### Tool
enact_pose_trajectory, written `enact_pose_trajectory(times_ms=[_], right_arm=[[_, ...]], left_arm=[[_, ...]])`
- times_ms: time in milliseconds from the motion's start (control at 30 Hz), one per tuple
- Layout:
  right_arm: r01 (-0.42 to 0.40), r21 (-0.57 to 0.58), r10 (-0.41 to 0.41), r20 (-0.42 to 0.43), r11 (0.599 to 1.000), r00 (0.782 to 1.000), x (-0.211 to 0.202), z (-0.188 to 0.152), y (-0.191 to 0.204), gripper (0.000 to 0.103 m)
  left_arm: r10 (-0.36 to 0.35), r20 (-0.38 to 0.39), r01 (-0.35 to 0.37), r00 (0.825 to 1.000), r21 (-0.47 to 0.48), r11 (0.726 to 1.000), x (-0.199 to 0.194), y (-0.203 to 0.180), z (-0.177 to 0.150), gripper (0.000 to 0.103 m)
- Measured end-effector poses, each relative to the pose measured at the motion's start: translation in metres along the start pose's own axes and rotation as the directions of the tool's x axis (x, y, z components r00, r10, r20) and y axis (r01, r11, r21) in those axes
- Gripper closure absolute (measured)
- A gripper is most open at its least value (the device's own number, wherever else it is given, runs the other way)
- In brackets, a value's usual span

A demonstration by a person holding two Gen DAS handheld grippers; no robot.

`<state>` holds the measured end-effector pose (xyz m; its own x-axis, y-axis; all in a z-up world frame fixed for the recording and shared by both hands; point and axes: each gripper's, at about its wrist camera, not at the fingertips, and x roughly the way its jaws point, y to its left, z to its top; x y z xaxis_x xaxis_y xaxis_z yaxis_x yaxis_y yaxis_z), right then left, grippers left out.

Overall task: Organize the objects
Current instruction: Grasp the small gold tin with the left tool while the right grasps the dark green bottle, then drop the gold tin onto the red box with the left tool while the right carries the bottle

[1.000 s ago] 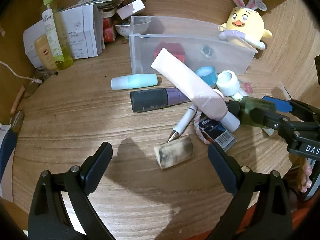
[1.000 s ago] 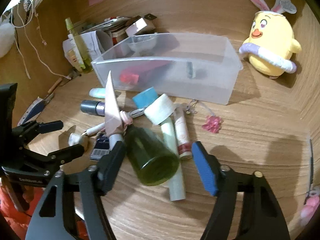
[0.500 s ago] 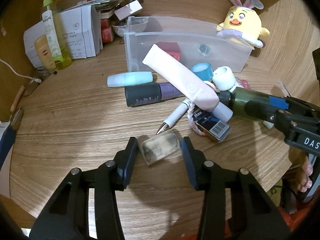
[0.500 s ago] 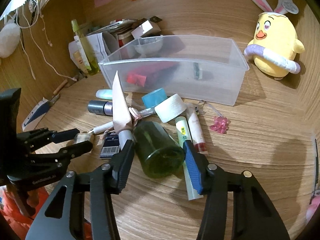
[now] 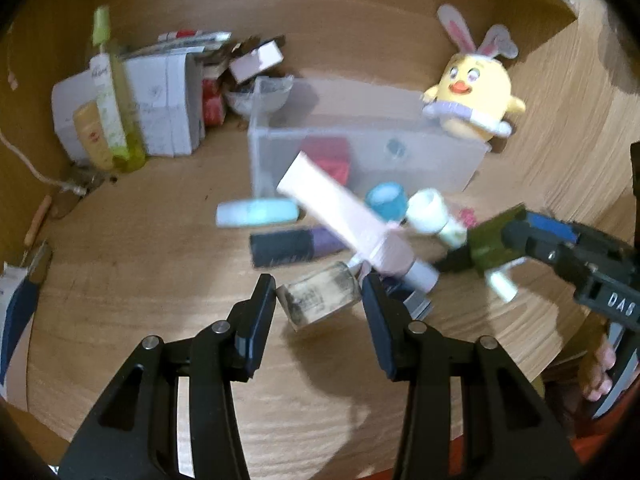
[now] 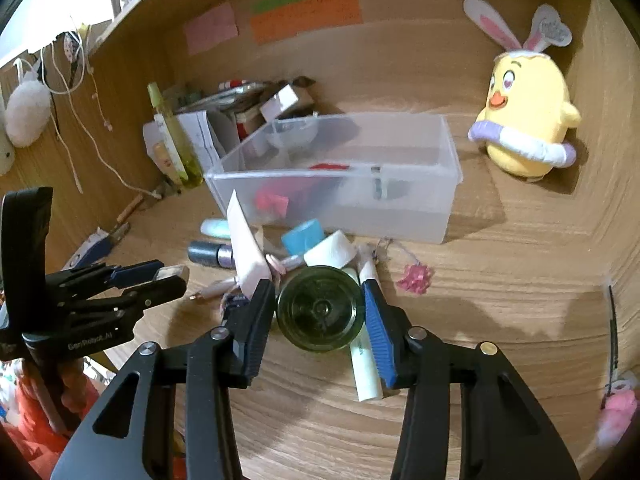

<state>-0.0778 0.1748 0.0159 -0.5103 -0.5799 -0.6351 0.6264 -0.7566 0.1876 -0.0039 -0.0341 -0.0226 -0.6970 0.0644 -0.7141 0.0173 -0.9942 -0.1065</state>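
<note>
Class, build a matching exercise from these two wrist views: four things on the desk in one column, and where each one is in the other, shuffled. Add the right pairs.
Things:
1. dark green bottle
2. small tan block
3. red item
4. yellow chick plush

Places:
A. inside the clear bin
B. in the left gripper
C. beside the bin, against the back wall
D. in the right gripper

Pairs: 1-D, 2-B, 3-A, 4-C

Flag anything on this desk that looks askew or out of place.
The pink tube rests slanted across the pile, one end raised over the dark bottle instead of lying flat. Loose items lie jumbled in front of the clear bin, which is nearly empty.
</note>
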Motion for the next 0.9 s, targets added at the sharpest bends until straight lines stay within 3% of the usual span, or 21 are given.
enact_pose_trajectory(times_ms=[533,900], right_arm=[[0.032,0.016,-0.034,0.133,0.999,0.991,-0.029,0.042,-0.013,0.062],[0.05,0.022,-0.054,0.222,0.998,0.974,-0.032,0.085,-0.023,0.062]], left_arm=[[-0.057,0.107,0.055,0.993,0.017,0.998,-0.007,-0.021,0.041,0.059],[-0.036,0.141,0.032,0.989,0.032,0.999,-0.002,-0.019,0.073,0.058]])
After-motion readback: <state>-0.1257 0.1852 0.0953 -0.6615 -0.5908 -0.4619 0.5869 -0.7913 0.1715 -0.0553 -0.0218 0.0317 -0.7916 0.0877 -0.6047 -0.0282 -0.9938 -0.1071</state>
